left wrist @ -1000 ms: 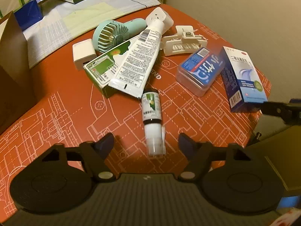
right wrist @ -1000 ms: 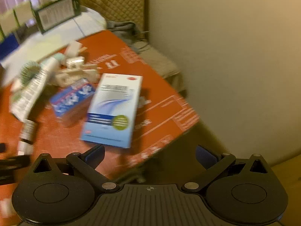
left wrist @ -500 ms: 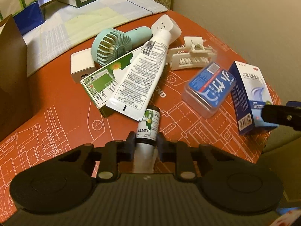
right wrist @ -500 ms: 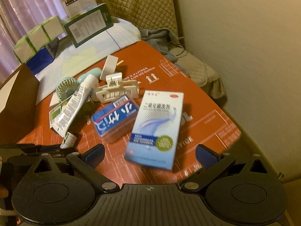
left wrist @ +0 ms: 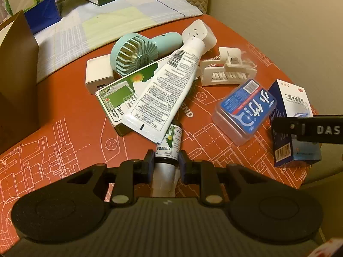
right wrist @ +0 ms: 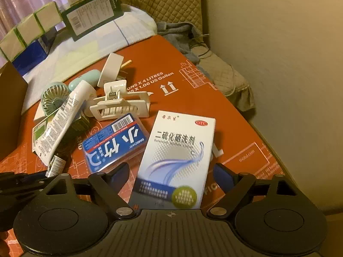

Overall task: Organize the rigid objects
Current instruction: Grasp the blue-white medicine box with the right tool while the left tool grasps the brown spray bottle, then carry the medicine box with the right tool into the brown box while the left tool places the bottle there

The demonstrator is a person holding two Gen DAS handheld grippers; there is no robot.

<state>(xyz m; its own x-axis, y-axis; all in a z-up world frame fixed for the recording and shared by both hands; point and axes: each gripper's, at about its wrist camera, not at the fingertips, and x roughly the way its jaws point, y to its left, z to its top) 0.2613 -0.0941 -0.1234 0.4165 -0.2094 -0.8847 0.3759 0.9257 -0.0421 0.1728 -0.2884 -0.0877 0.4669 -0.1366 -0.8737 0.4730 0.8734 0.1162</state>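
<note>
Left tool (left wrist: 166,163): we noted it stayed clamped on spray bottle (left wrist: 169,144) | Right tool (right wrist: 171,174): remained apart, had advanced to straddle white-blue box (right wrist: 178,158) | Tabletop (left wrist: 75,117): clutter unchanged.

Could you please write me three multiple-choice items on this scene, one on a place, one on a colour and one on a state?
1. Where does the white tube lie?
A. Across the green box and the spray bottle's far end
B. Alone at the board's edge
C. Inside the brown box

2. What colour is the handheld fan?
A. Red
B. Mint green
C. Black

3. How do the two grippers stand?
A. Both open
B. Both shut on things
C. The left gripper shut on the spray bottle, the right gripper open around the blue-and-white box

Answers: 1 A, the tube's crimped end overlaps the green box and covers the bottle's far end. 2 B, its grille and handle are pale mint. 3 C, the left fingers press the bottle's sides, while the right fingers stand wide on either side of the box.
</note>
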